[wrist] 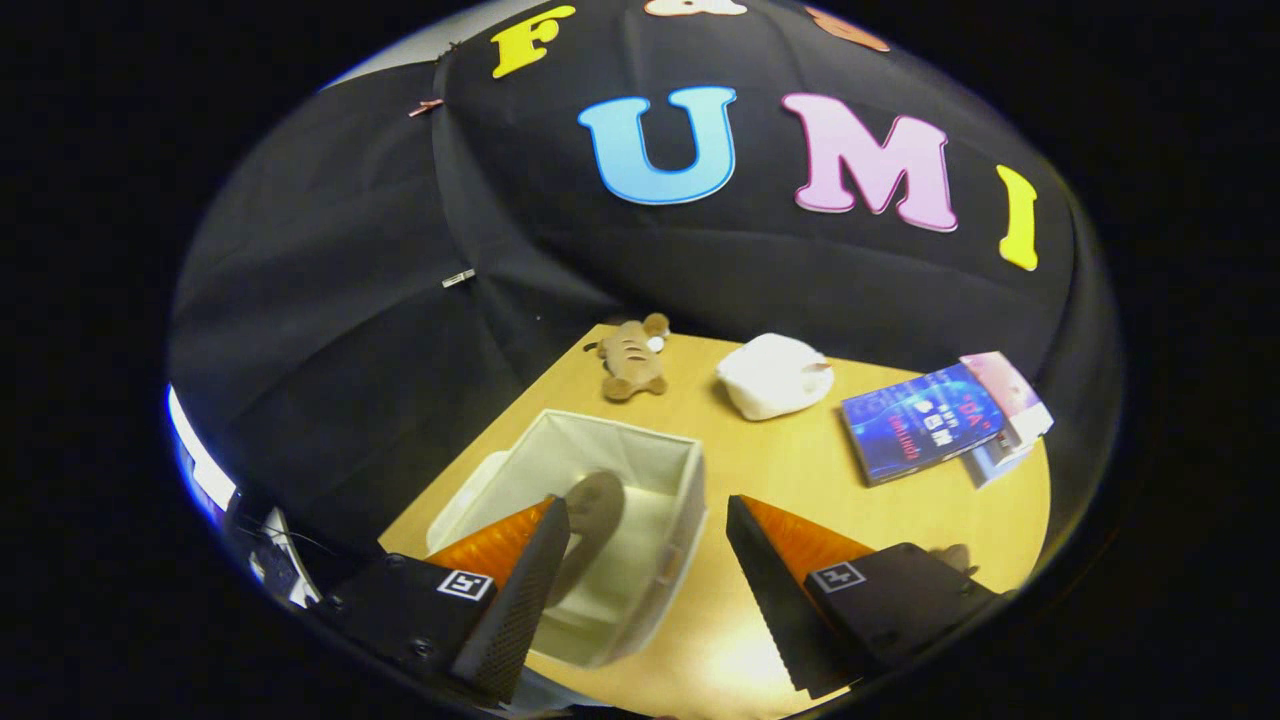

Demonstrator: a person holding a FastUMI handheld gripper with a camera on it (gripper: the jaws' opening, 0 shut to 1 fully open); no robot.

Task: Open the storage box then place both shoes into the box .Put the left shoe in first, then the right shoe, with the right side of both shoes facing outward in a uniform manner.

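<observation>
The cream fabric storage box (672, 520) stands open on the yellow table, just below and ahead of my fingers. Its pale lid (468, 495) hangs off the box's left side. Inside the box a grey-brown shoe (595, 508) stands on edge against the left wall, partly hidden by my left finger. My gripper (645, 505) hovers above the box, open, with nothing between the fingers. A small brown shape (953, 556) peeks out behind the right finger's body; I cannot tell whether it is the other shoe.
Beyond the box lie a brown plush toy (632, 362), a white crumpled bundle (775, 375) and a blue book (920, 422) on a pink-and-white packet (1012, 395). The black booth wall closes the table's far and left sides. Bare tabletop (760, 470) lies right of the box.
</observation>
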